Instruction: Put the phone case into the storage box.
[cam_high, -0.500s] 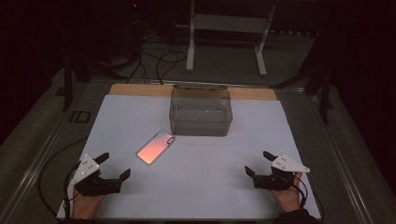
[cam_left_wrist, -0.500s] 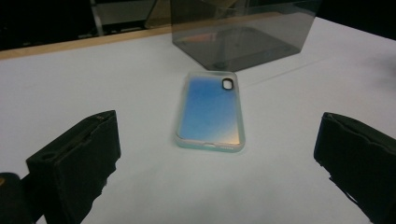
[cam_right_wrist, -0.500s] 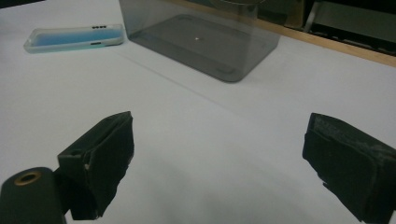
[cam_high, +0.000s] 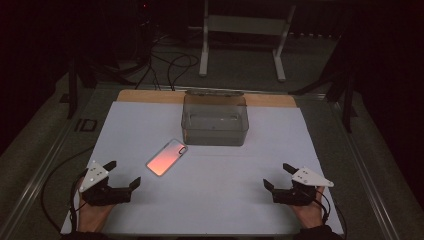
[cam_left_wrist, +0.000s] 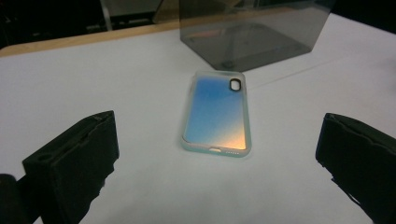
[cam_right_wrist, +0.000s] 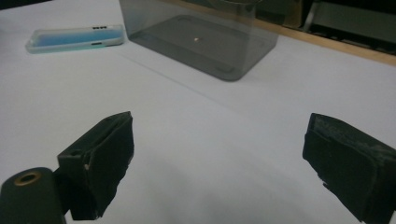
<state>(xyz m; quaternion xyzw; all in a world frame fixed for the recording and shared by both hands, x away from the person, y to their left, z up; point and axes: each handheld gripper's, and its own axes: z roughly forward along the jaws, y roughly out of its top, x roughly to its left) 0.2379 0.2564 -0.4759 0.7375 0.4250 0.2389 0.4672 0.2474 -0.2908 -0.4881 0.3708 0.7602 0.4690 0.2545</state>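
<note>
On the white sheet (cam_high: 210, 175), left gripper (cam_high: 122, 176) is sitting wide open, empty, facing phone case (cam_high: 167, 157); should straddle its long edges squarely.

Iridescent blue-orange phone case (cam_left_wrist: 215, 114)

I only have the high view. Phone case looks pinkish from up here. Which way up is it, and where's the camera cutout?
Observer: In the left gripper view the phone case lies flat, its blue-to-orange face up, camera cutout at the corner toward the clear bin.
Operator: Anything in the bin?
Observer: The right gripper view shows one tiny light speck on the bin's floor; I can't tell what it is.
Operator: Left tool lined up on the case?
Observer: The left tool has its jaws wide apart with the case ahead between them, not touched.
</note>
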